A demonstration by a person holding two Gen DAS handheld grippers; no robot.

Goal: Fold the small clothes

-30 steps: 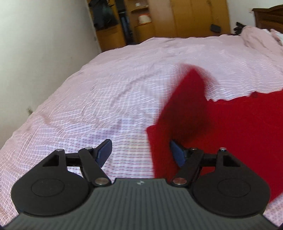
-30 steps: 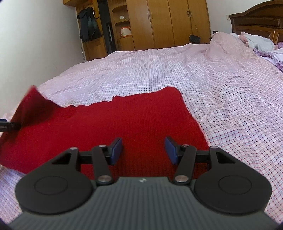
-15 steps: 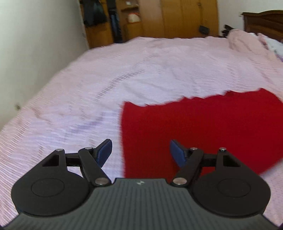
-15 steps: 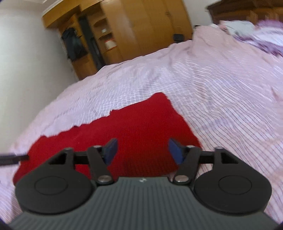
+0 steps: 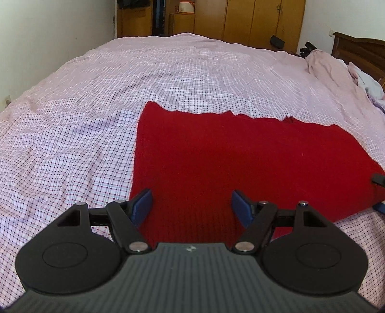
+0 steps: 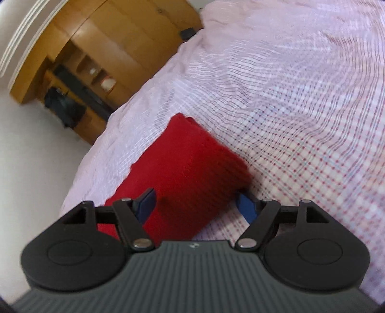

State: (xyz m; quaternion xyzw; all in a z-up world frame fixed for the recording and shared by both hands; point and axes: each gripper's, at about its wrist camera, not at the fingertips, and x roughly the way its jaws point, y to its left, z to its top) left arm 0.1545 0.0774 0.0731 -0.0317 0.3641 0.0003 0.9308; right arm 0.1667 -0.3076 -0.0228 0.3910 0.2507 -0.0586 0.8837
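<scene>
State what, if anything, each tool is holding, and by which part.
Nothing is held. The left tool is open above the red knit cloth. The right tool is opening, straddling the cloth's corner without pressing it.

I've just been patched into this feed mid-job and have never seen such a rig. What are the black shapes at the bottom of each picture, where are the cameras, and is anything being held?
No robot arm here: a person carries a hand-held two-finger gripper in each hand, and each gripper has a wide-angle camera looking forward along its fingers. The black shapes are the gripper's own body and linkages; the blue pieces are its finger pads.

One picture is from the left gripper, the other from the right gripper, whose view is tilted and blurred.

A red knitted cloth lies flat on a bed covered by a pink checked sheet. A wooden wardrobe stands behind.

Nothing is held. The left jaws stand open over the cloth's near edge. The right jaws are opening, with the cloth's corner between them, unpinched.
</scene>
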